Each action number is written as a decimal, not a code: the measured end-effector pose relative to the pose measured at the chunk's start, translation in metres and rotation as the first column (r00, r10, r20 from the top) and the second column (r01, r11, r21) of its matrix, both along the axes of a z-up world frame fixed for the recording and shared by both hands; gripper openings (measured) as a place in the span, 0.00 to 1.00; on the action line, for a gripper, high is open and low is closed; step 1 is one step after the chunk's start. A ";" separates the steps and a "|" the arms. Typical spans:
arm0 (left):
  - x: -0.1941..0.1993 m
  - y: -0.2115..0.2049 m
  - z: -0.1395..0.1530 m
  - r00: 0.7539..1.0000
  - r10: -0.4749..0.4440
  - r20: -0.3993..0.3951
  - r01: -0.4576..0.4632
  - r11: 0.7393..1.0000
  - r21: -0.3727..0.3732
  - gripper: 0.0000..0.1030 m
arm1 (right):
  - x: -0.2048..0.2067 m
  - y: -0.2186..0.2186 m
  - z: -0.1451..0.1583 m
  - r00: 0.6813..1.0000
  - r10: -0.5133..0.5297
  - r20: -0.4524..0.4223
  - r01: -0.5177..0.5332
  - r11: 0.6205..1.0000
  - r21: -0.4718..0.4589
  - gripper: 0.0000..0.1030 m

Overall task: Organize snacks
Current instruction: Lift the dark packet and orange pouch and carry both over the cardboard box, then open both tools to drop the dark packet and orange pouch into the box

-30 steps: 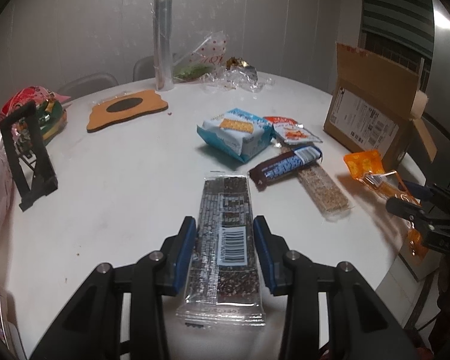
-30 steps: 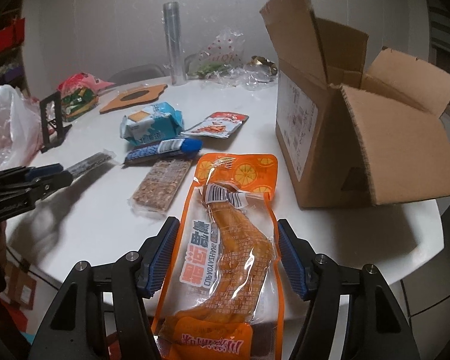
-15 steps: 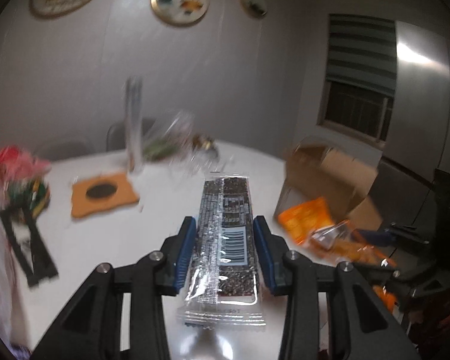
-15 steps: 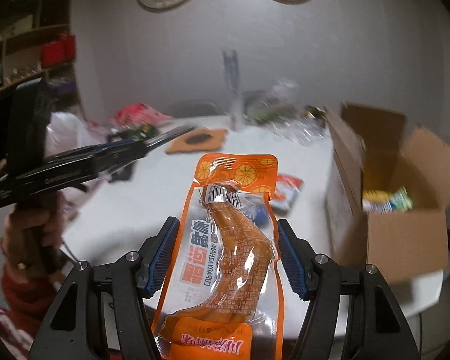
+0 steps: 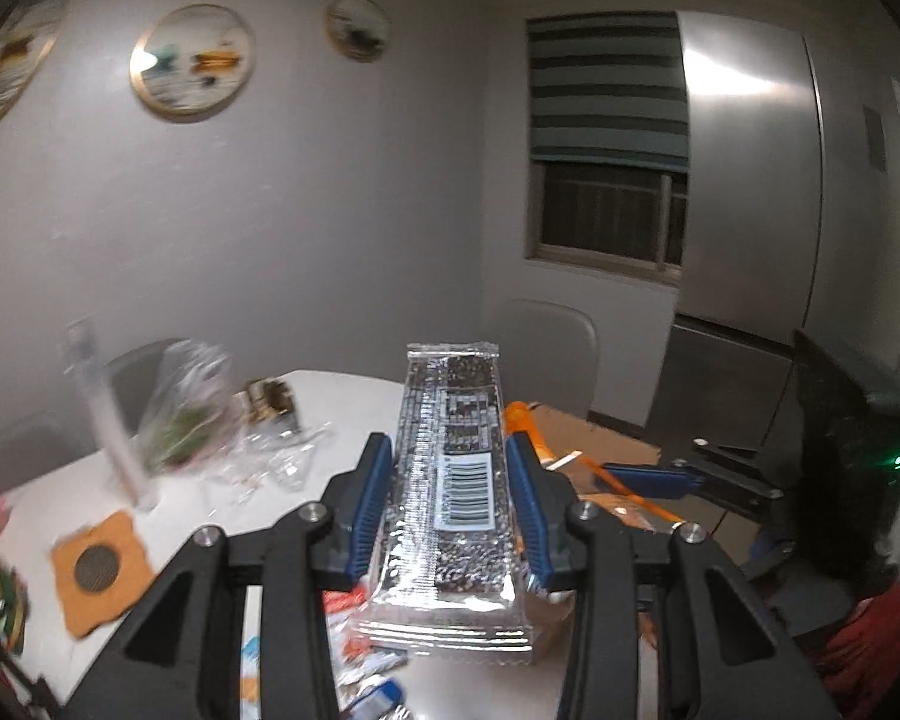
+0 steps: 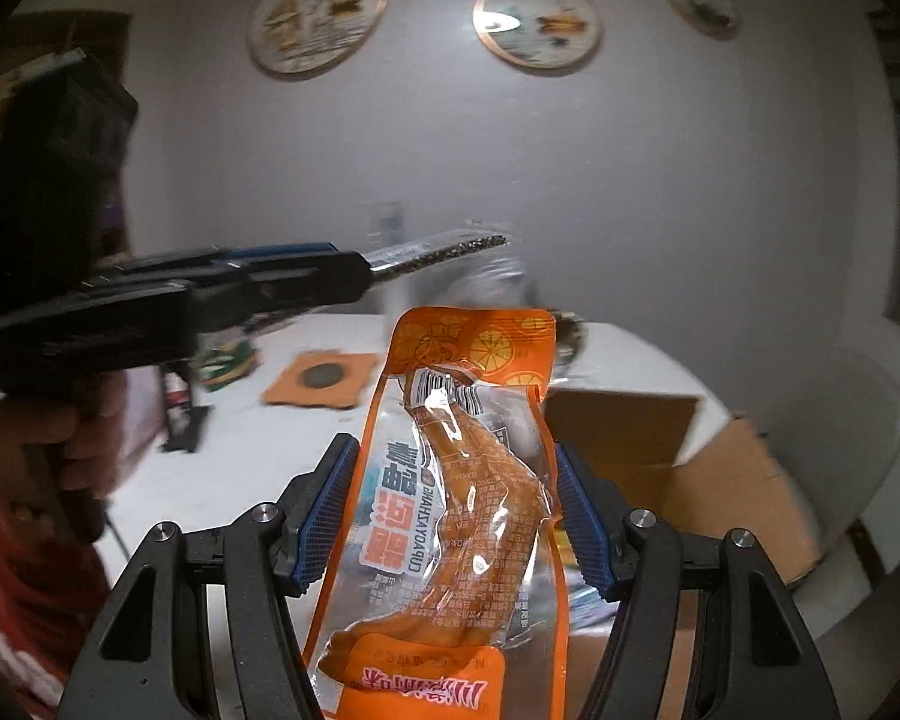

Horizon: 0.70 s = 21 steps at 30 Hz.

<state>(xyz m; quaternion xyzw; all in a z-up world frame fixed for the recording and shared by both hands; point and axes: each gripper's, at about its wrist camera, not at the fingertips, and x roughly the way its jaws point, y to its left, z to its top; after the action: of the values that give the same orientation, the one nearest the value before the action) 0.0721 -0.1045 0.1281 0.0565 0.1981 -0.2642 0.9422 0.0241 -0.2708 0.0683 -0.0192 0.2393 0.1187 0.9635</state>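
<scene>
In the left wrist view, the left tool [image 5: 450, 501] occupies the lower centre of the frame, its blue pads clamped on the long edges of a clear-wrapped dark seed bar [image 5: 453, 492] – barcode facing up, the bar held above the tabletop [image 5: 342, 402]. Beneath it, at the bottom edge, lie blurred snack packets [image 5: 366, 684]. In the right wrist view, the right tool [image 6: 453, 507] likewise grips an orange snack pouch [image 6: 456, 498] by its two sides, the pouch extending up to mid-frame. Beyond it, at centre right, stands an open cardboard box [image 6: 690, 462] on the white tabletop. An orange coaster [image 6: 324, 378] lies at centre left, a black stand [image 6: 183, 420] further left. The left tool also appears at mid-left of this view, held by a hand [image 6: 60, 438] with a red sleeve below. On the far wall – upper part of the frame – hang round decorative plates [image 6: 537, 21].
</scene>
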 end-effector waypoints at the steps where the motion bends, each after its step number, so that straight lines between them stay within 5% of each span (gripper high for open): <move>1: 0.005 -0.008 0.001 1.000 -0.010 -0.003 0.010 1.000 0.007 0.35 | 0.005 -0.010 -0.002 1.000 -0.016 0.002 0.016 1.000 0.000 0.60; 11: 0.066 -0.059 -0.035 0.994 -0.033 -0.101 0.040 0.997 0.067 0.35 | 0.061 -0.056 -0.044 0.999 -0.010 -0.032 0.011 1.000 0.010 0.60; 21: 0.077 -0.073 -0.051 0.989 -0.057 -0.139 0.073 0.991 0.112 0.35 | 0.081 -0.069 -0.062 0.997 0.032 -0.065 -0.031 0.999 0.015 0.62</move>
<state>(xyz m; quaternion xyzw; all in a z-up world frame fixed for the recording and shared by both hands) 0.1491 -0.1775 0.0768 0.0997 0.2747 -0.2862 0.9125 0.1055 -0.3395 0.0059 -0.0124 0.2695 0.1361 0.9533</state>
